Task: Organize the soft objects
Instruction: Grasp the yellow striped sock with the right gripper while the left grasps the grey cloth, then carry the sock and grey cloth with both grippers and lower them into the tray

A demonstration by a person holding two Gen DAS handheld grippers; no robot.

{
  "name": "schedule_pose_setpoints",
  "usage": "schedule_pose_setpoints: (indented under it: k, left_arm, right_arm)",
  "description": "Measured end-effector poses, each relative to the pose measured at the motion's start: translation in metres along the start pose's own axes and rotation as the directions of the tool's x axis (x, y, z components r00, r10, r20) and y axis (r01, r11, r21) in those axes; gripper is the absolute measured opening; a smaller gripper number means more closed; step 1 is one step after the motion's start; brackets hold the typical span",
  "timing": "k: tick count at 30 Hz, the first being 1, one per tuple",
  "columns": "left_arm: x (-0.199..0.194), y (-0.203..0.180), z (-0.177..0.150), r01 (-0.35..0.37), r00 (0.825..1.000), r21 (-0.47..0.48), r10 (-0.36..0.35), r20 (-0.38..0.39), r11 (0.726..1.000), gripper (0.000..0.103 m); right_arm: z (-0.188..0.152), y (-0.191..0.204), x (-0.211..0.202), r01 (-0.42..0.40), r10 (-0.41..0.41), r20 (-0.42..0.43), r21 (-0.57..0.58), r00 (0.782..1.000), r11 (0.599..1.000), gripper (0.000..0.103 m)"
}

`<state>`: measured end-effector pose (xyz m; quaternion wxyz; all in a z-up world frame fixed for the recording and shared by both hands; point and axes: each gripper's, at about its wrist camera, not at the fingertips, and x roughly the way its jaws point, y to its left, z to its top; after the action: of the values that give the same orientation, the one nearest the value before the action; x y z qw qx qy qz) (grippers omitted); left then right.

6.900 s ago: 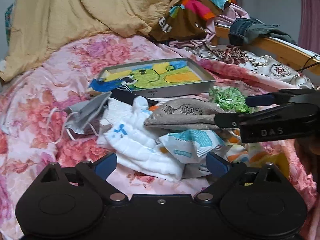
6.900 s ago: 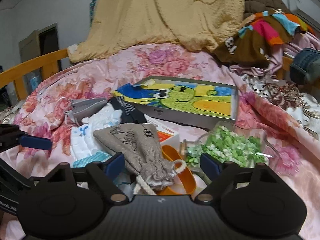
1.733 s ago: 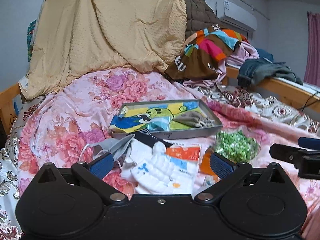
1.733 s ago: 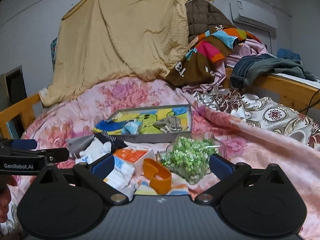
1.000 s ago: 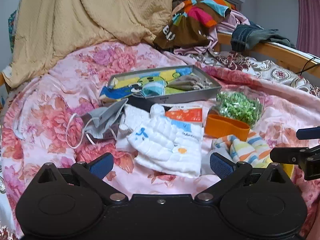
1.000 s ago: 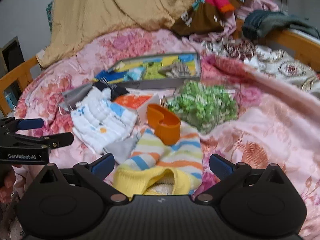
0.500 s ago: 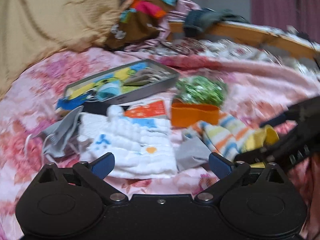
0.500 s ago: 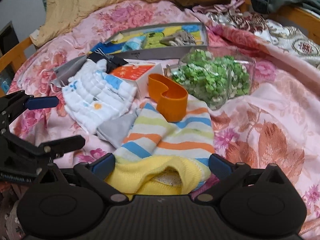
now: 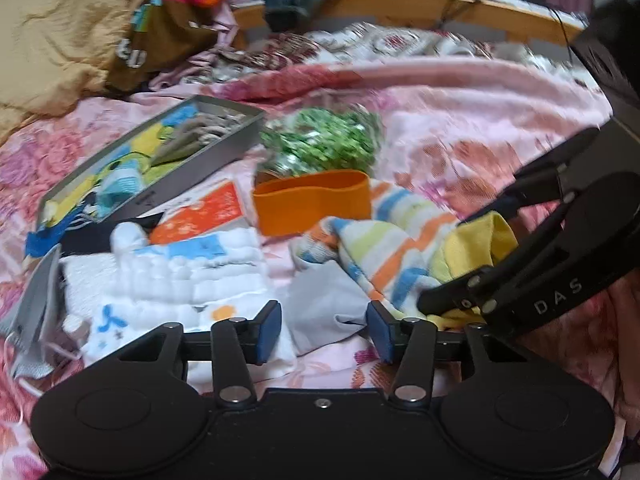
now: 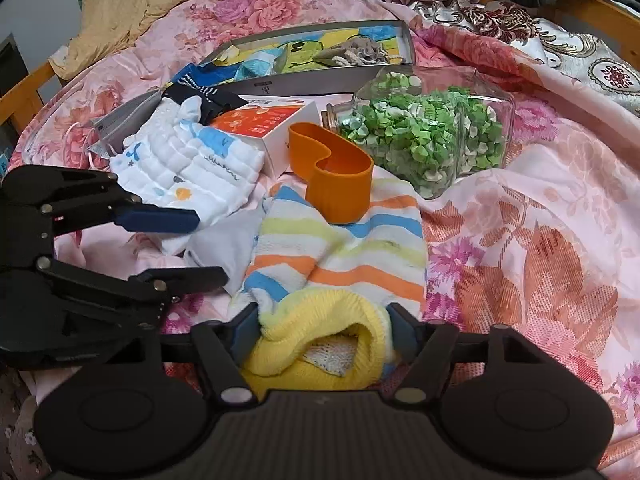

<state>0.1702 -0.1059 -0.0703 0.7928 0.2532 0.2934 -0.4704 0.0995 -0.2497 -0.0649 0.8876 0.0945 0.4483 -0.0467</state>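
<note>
One striped sock, one orange band, one jar.

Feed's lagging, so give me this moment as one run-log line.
phase: grasping | right tool: closing round yellow cuff of striped knit sock | left tool: closing over grey cloth, not gripping | tray: pouch inside

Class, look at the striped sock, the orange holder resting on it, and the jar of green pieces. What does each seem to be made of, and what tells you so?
Striped sock: knitted fabric, matt and fuzzy, with a ribbed yellow cuff.
Orange holder: probably silicone or soft plastic; smooth, uniform, thin wall keeping its curve.
Jar: clear glass or hard plastic, glossy with highlights; its green pieces look like folded paper, though that is uncertain.
</note>
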Motion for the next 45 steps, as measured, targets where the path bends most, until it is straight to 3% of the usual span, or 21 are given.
schedule_pose_setpoints:
  k: [6, 10, 14, 19, 27, 36, 45]
  left_arm:
    - [0.015, -0.001, 0.002, 0.003, 0.999, 0.013, -0.003, -0.053, 1.0, 0.04]
    - [0.021, -0.003, 0.002, -0.006, 0.996, -0.02, 0.004, -0.084, 1.0, 0.023]
    - [0.017, -0.004, 0.004, -0.024, 0.996, -0.06, 0.018, -0.091, 0.998, 0.012]
    - [0.002, 0.0, 0.008, -0.058, 0.995, -0.171, 0.044, -0.085, 0.984, 0.007]
    - [-0.047, 0.008, 0.001, -0.078, 0.997, -0.363, 0.079, -0.012, 0.928, 0.005]
    - [-0.101, 0.025, 0.009, -0.087, 0.99, -0.438, 0.127, 0.062, 0.895, 0.004]
    - [-0.118, 0.051, 0.04, -0.124, 0.958, -0.488, 0.233, 0.169, 0.864, 0.004]
  right_arm:
    - [0.0, 0.002, 0.0, -0.003, 0.003, -0.001, -0.013, 1.0, 1.0, 0.039]
    - [0.0, 0.002, -0.002, -0.015, 0.015, 0.011, -0.016, 1.0, 1.0, 0.026]
    - [0.001, 0.001, -0.009, -0.029, 0.03, 0.046, -0.01, 0.998, 1.0, 0.022]
    - [-0.002, 0.007, -0.031, -0.008, 0.017, 0.146, -0.057, 0.989, 0.998, 0.02]
    - [-0.005, 0.013, -0.071, -0.021, 0.054, 0.32, -0.107, 0.946, 0.994, 0.019]
    - [0.007, 0.021, -0.109, -0.02, 0.088, 0.442, -0.158, 0.893, 0.987, 0.018]
    - [0.074, 0.024, -0.119, -0.054, 0.152, 0.558, -0.189, 0.816, 0.981, 0.018]
